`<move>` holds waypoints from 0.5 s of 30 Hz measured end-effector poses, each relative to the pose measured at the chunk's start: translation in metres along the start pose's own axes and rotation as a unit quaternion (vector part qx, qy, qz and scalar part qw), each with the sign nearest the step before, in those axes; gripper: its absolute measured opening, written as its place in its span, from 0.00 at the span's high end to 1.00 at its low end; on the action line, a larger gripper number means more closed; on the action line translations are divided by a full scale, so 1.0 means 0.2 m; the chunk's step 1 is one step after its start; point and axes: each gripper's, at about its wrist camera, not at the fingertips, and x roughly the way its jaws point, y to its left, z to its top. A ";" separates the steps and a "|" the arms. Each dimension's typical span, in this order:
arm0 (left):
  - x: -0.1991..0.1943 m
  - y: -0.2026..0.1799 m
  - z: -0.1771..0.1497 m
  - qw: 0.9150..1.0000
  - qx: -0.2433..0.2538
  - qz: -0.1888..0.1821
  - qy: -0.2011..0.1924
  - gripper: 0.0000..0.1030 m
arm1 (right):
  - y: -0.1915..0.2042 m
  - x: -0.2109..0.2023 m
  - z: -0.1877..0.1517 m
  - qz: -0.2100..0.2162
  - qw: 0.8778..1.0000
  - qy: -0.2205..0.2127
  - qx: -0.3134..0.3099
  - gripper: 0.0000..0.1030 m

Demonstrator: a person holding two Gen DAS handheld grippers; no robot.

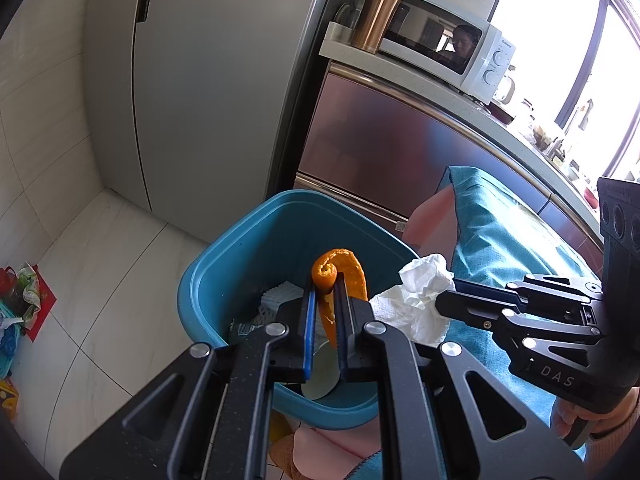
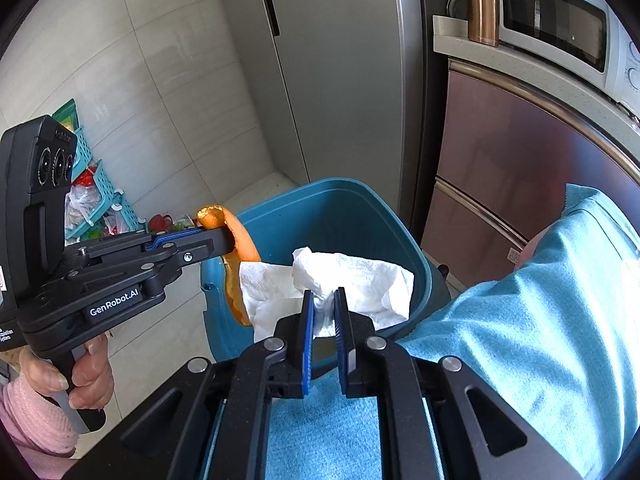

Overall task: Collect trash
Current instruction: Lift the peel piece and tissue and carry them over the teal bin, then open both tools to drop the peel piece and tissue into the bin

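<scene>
My left gripper [image 1: 325,280] is shut on a curled strip of orange peel [image 1: 340,270] and holds it over the open mouth of a blue trash bin [image 1: 208,276]. From the right wrist view the same left gripper [image 2: 228,242] comes in from the left, the orange peel [image 2: 240,244] hanging from its tips above the blue bin [image 2: 416,256]. My right gripper [image 2: 324,298] is shut on a crumpled white paper towel [image 2: 360,280], held over the bin's near rim. In the left wrist view that paper towel [image 1: 420,300] sits at the right gripper's tips [image 1: 440,304].
A grey fridge [image 1: 200,100] stands behind the bin, with a metallic cabinet [image 1: 380,140], a microwave [image 1: 452,48] and a copper tumbler [image 1: 378,16] to the right. A teal cloth [image 2: 540,300] covers the surface at the right. A plastic rack with bags [image 2: 96,200] stands at the left on the white tiled floor.
</scene>
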 end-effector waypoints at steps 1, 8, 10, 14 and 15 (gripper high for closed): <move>0.00 0.00 0.00 1.000 -0.001 0.000 0.000 0.91 | 0.00 0.00 0.00 -0.001 1.000 0.001 -0.002 0.92; 0.03 0.02 -0.01 1.000 -0.003 0.005 0.006 0.91 | 0.00 0.05 0.02 -0.006 1.000 0.014 -0.005 0.91; 0.04 0.02 -0.01 1.000 -0.004 0.008 0.007 0.91 | 0.01 0.07 0.03 -0.007 1.000 0.019 -0.006 0.91; 0.07 0.03 -0.02 1.000 -0.005 0.012 0.011 0.91 | 0.01 0.10 0.04 -0.007 1.000 0.026 -0.008 0.91; 0.08 0.03 -0.02 1.000 -0.006 0.013 0.013 0.91 | 0.01 0.11 0.04 -0.008 1.000 0.028 -0.008 0.91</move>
